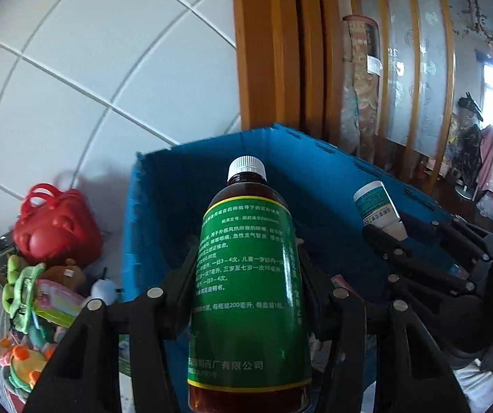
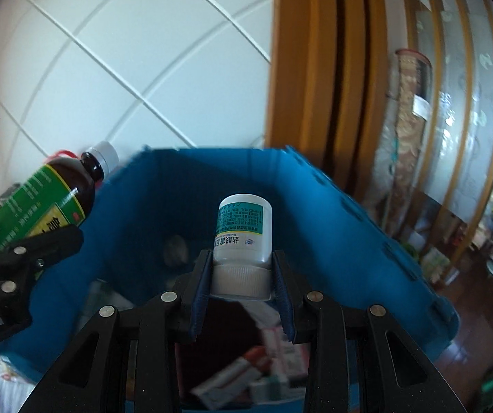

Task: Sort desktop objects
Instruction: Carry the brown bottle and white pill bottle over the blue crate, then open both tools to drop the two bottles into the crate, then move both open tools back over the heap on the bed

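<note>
Blue bin [image 1: 150,206] lay below; left gripper [image 1: 246,275] clamped the syrup bottle [image 1: 249,275], right gripper [image 2: 241,275] pinched the pill bottle [image 2: 243,230] by its cap. Risk: cap grip could slip, dropping it outside the bin.

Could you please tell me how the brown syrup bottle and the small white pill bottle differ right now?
The brown syrup bottle is tall and dark with a green label; the white pill bottle is short and pale. The syrup bottle's cap points away from its tongs; the pill bottle is gripped by its cap. Both are held over the blue bin.
</note>
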`<state>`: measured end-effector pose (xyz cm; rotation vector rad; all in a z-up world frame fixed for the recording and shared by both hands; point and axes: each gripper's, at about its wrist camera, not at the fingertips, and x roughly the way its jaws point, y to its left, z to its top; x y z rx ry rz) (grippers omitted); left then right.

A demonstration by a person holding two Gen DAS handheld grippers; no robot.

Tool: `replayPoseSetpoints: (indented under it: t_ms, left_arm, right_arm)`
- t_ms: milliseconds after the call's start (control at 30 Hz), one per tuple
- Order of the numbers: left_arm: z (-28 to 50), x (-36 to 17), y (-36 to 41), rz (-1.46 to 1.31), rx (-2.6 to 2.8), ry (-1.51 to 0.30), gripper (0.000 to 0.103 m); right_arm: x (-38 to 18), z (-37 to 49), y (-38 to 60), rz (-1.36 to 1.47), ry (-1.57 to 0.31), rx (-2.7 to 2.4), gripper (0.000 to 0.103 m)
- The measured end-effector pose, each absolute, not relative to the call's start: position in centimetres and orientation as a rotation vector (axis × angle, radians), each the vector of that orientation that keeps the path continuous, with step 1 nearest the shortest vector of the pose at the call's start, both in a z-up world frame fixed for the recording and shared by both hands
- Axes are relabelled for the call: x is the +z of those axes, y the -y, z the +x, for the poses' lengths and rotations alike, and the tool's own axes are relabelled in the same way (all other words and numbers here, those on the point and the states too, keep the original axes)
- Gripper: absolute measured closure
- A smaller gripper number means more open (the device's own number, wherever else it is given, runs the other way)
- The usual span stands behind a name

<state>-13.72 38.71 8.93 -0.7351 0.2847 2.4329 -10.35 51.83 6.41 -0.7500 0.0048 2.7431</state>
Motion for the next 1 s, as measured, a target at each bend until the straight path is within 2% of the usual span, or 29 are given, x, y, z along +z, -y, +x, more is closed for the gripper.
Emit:
replayPoseSetpoints:
  t_ms: [267,567,633,733,800,867,900,1000]
  left_arm:
    - [-15.6,6.4,-43.2,-0.869,2.381,-0.346,0.052]
    - [-15.7,6.2,-44.5,-0.885,2.381,-0.407,0.052]
    - [-15.7,6.3,-44.6,-0.885,2.387,-0.414,0.05]
    - [-15.8,6.4,-44.4,-0.887,2.396,-0.398,0.041]
    - [-15.9,6.4,-44.2,-0.896,2.401,-0.386,0.033]
    - [-15.9,6.5,-44.0,-0.896,2.403,-0.37,0.032]
    - [-15.9,6.5,-43.9,-0.894,2.408,-0.363,0.032]
    - [-15.9,6.5,-43.6,-0.891,2.429,-0.36,0.031]
  right_arm:
    - [3.8,-11.9,-55.8,-0.87,-0.068,2.672,0.069]
    - [2.9,-12.4,-57.2,-0.917,-0.085,2.635,0.069]
    - [3.0,-12.5,-57.5,-0.913,-0.092,2.629,0.069]
    - [3.2,-12.4,-57.4,-0.905,-0.092,2.635,0.068]
    - [3.3,-12.3,-57.2,-0.897,-0.088,2.634,0.06]
    - [3.5,-12.1,-57.2,-0.882,-0.096,2.638,0.027]
    - [3.7,-12.0,-57.1,-0.871,-0.096,2.64,0.022]
    - [4.1,-11.5,-56.7,-0.852,-0.077,2.644,0.021]
